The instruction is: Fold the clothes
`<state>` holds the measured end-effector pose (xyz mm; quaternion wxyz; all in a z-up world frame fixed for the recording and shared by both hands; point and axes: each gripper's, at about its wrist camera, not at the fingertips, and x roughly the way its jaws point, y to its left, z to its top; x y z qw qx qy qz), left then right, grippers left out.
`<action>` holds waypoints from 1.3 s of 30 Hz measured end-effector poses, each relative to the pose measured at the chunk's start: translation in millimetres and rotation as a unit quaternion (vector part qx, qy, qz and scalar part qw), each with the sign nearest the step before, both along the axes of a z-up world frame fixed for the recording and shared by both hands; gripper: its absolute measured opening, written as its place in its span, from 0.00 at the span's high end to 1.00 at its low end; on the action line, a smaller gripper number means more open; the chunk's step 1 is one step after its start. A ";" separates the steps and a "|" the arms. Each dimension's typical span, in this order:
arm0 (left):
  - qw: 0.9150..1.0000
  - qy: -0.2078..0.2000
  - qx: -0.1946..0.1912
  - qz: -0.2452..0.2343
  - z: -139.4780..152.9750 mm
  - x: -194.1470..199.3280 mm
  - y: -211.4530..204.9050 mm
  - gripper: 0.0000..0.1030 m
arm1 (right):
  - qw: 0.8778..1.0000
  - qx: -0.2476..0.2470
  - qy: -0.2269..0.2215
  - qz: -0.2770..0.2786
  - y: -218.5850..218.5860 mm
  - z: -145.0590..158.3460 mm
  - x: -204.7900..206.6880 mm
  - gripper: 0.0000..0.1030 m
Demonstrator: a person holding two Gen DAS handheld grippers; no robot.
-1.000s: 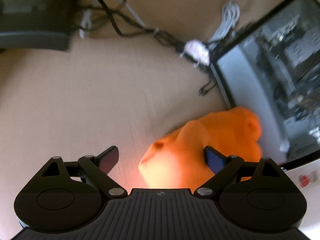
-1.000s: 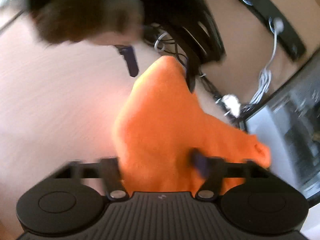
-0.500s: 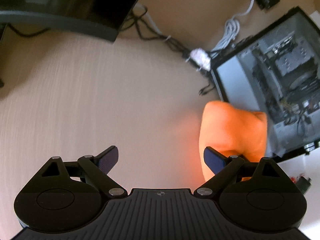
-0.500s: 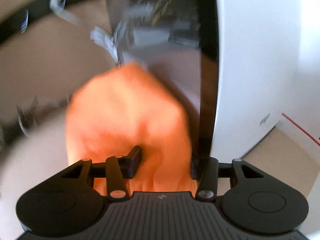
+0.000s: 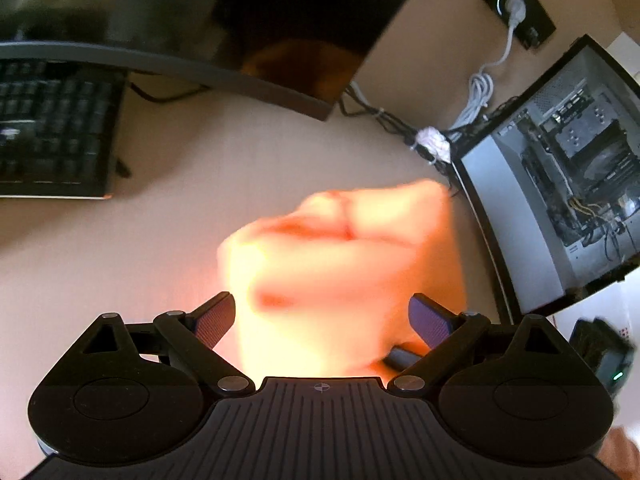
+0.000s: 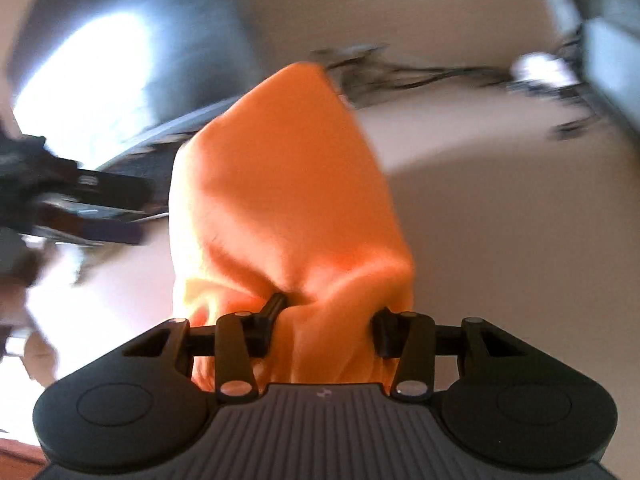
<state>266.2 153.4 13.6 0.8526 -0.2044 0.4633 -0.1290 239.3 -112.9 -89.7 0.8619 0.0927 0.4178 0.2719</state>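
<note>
The desk (image 5: 168, 240), pale and wood-grained, fills the left wrist view from 9 o'clock across the middle. A dark monitor (image 5: 248, 20) spans 10 to 12 o'clock, and an open computer case (image 5: 560, 184) stands at 3 o'clock with its boards and wires showing. A black keyboard (image 5: 52, 136) lies at 9 o'clock, under the monitor's edge. The orange cloth (image 5: 344, 272), blurred and overexposed, sits bunched just ahead of the left gripper (image 5: 322, 316), between its 2 spread fingers, which are released and not pressing it. In the right wrist view the same cloth (image 6: 284, 192) hangs in a long drape toward 12 o'clock from the right gripper (image 6: 326, 314), whose jaws are clenched on its gathered end. A bundle of cables (image 5: 430, 144) lies at 2 o'clock beside the case.
</note>
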 end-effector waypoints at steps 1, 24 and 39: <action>1.000 -0.001 0.002 0.009 -1.1 -2.4 3.7 0.04 | 1.000 0.013 0.002 0.021 7.0 5.2 -0.8 0.58; 0.997 0.025 0.033 0.063 -35.2 -57.5 41.4 0.03 | 0.968 0.178 0.081 0.157 88.4 33.7 89.6 0.52; 0.996 0.012 0.049 0.071 -23.5 -45.2 34.1 0.03 | 0.993 0.109 -0.015 0.043 42.3 26.2 109.2 0.40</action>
